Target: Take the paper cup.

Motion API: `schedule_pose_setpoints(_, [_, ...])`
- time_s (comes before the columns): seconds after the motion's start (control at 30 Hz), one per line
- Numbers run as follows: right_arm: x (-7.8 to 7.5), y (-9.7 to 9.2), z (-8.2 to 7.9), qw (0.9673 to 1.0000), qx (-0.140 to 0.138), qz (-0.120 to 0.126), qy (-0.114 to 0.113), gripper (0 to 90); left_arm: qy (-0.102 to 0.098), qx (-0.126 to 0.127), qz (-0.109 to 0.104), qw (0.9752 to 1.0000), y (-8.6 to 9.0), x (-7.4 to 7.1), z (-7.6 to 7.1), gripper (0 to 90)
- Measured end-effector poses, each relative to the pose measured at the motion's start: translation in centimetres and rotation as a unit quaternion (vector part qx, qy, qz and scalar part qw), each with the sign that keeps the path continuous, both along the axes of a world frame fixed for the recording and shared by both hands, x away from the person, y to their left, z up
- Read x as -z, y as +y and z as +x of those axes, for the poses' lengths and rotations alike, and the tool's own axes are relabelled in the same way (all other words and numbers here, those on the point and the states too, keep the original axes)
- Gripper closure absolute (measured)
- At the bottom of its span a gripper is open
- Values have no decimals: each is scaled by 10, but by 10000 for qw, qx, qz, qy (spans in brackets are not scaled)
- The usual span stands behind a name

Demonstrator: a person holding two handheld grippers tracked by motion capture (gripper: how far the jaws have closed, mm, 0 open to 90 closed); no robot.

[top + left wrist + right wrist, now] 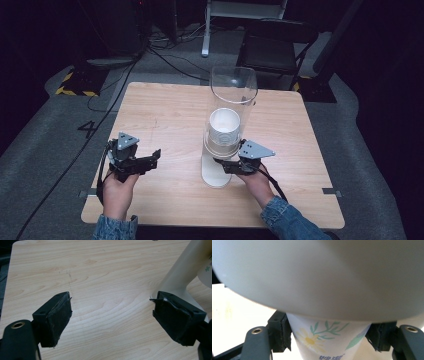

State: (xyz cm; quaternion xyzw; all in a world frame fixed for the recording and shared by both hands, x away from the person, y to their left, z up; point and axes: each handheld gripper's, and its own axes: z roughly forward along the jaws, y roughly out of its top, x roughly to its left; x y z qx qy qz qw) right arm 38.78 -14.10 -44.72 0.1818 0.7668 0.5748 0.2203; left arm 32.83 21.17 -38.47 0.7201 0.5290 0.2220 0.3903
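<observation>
Right gripper (226,165) is clamped on a paper cup (324,342) printed with a daisy and green leaves, one black pad pressed to each side of the cup's wall in the right gripper view. That cup hangs at the bottom of a cup dispenser (232,107), a tall clear tube with a stack of white cups inside, standing on a white base (215,175) near the middle of the wooden bench (170,115). Above the held cup, the dispenser's wide white collar (319,277) spreads across the right gripper view. Left gripper (150,161) hovers over bare wood to the left of the dispenser, well apart from it, with its jaws spread wide and nothing between them.
</observation>
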Motion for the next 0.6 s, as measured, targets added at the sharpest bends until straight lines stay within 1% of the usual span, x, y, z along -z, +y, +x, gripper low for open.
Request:
schedule_pose_setpoints(0.23, [1, 0, -1, 10000, 9, 60, -9, 320, -3, 12, 4, 10000, 0, -1, 0, 152])
schedule_pose_setpoints(0.33, [1, 1, -2, 10000, 24, 60, 70, 320, -2, 18, 18, 10000, -1, 0, 0, 153])
schedule_pose_setpoints(0.4, [1, 0, -2, 9999, 26, 67, 83, 320, -2, 19, 21, 10000, -1, 0, 0, 153])
schedule_pose_setpoints(0.5, [2, 1, -2, 9998, 0, 142, 162, 320, 16, 30, 22, 10000, -2, 0, 1, 153])
schedule_pose_setpoints(0.57, [2, 2, -3, 9996, -10, 169, 247, 320, 15, 26, 28, 10000, -1, 1, 1, 153])
schedule_pose_setpoints(0.6, [3, 3, -3, 9993, -57, 198, 318, 320, 15, 26, 28, 10000, -1, 1, 1, 153])
